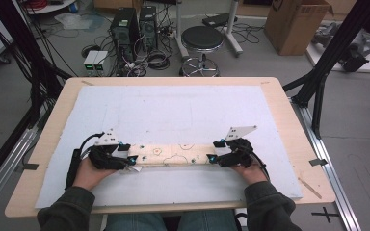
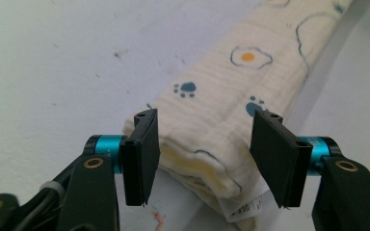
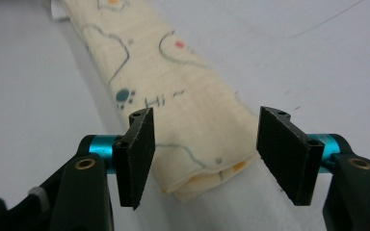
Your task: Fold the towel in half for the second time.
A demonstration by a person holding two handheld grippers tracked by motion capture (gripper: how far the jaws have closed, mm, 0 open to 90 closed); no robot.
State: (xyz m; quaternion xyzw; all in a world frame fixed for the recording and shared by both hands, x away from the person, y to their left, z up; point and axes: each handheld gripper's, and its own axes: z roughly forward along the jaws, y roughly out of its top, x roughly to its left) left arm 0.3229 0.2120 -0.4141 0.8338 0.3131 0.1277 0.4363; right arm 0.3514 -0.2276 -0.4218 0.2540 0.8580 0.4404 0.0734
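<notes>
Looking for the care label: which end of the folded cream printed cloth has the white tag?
The end at the left gripper: a white tag pokes from under the folded cream printed cloth there. The right gripper's end has none.

A grey concrete floor [image 1: 255,62] lies beyond the pale wooden table [image 1: 289,120]. Far off stand a round black stool [image 1: 202,38], two black computer towers [image 1: 136,26] left, and a brown cardboard box [image 1: 296,24] right.
</notes>
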